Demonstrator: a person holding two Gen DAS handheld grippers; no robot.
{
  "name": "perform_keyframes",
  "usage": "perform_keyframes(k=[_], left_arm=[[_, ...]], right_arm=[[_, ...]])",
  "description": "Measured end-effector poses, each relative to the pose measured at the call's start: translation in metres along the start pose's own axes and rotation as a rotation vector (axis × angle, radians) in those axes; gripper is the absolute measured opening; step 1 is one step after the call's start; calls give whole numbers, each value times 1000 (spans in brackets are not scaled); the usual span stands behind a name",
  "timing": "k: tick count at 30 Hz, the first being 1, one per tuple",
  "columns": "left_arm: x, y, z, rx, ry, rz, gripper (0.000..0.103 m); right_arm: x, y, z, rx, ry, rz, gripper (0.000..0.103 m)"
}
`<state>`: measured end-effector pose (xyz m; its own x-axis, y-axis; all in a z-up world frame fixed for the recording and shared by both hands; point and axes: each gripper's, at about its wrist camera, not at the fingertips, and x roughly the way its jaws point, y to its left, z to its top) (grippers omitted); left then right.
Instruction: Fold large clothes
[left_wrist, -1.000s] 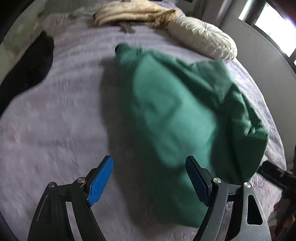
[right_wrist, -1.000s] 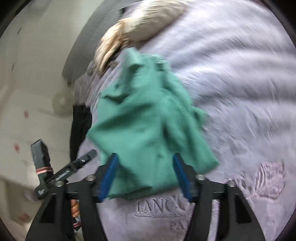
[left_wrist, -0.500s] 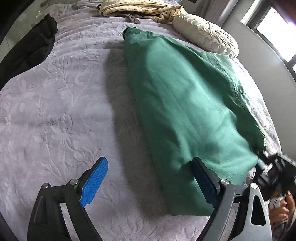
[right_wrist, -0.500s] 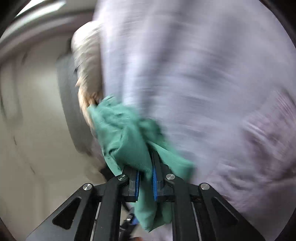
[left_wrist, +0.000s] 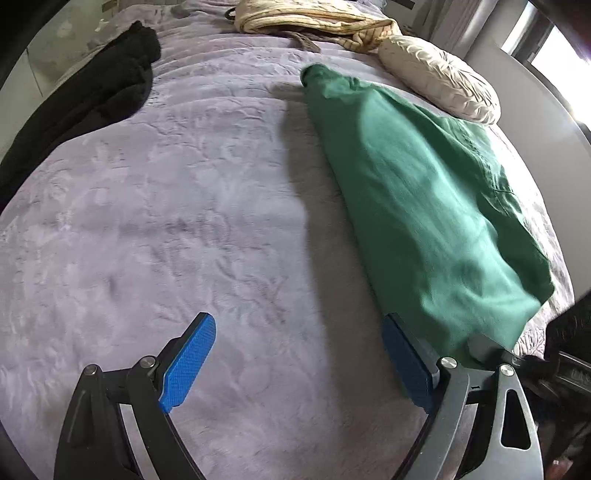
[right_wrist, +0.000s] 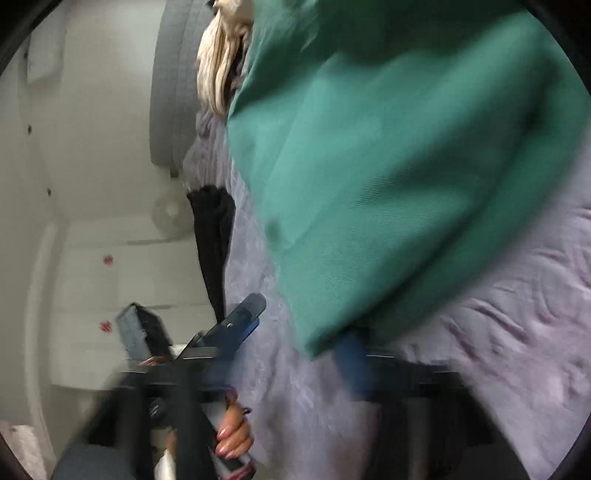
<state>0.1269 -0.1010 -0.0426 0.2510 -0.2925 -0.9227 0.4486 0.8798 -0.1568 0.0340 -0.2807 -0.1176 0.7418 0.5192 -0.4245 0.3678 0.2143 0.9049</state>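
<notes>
A green garment (left_wrist: 417, 192) lies stretched along the right side of the lavender bedspread (left_wrist: 166, 221), its near end raised off the bed. My left gripper (left_wrist: 299, 332) is open over bare bedspread, its right pad (left_wrist: 406, 362) beside the garment's near left edge, nothing between the pads. The right wrist view is badly blurred: the green garment (right_wrist: 388, 166) fills its upper right, and its lower corner runs into the blue pads of my right gripper (right_wrist: 351, 358), whose jaws are closing on the cloth. The left gripper (right_wrist: 243, 314) and a hand (right_wrist: 232, 439) show at lower left there.
A black garment (left_wrist: 92, 96) lies along the bed's left edge. A cream pillow (left_wrist: 439, 81) and a beige bundle (left_wrist: 314, 18) sit at the far end. A grey headboard (right_wrist: 173, 92) and white cabinets (right_wrist: 110, 277) stand beyond the bed.
My right gripper went from open around the garment's end to shut on it, then swung and pulled the cloth taut. My left gripper shifted left off the garment onto bare bedspread.
</notes>
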Motion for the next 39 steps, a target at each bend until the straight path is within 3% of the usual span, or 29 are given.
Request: perform_keyframes(k=[2,4,9,13,18,24,25,26,29,31,33,36,39], left_arm=[[-3,6,-2,-1,-7,11,92],[1,10,-6,0,9,45,92],[12,4,-12,-11,38,28,92],[3,-7,-3,2,-8,5,92],[-1,-34,12,19,-43,-60,92],[22,-68,-6,115,8,-71,92],[24,-67,-11,120,12,-76,92],[27,-65,-16,119,19,-87,92],[30,-61,-24,102,42,-112,92],[30,-63,-25,110,38,-98,93],[29,-66,-25,122,36,-81,93],[28,-68,-26,125,38,-69,93],[29,-68,-26,113,41,-63,93]], right_arm=[[10,2,-8,9,2,43,8],[23,-11,-11,30,17,28,8],[31,-15,-7,69,60,-7,8],[2,25,4,-139,118,-124,13],[-51,61,52,-337,-33,-255,13],[-53,47,107,-344,-57,-452,13],[-59,32,114,-321,-52,-479,11],[-70,16,122,-291,-58,-495,1],[-89,-27,132,-132,-49,-370,0],[-101,-38,131,-81,-56,-341,0],[-108,-32,129,-99,-57,-362,0],[-123,-5,124,-169,-56,-313,3],[-120,30,143,-270,-32,-308,3]])
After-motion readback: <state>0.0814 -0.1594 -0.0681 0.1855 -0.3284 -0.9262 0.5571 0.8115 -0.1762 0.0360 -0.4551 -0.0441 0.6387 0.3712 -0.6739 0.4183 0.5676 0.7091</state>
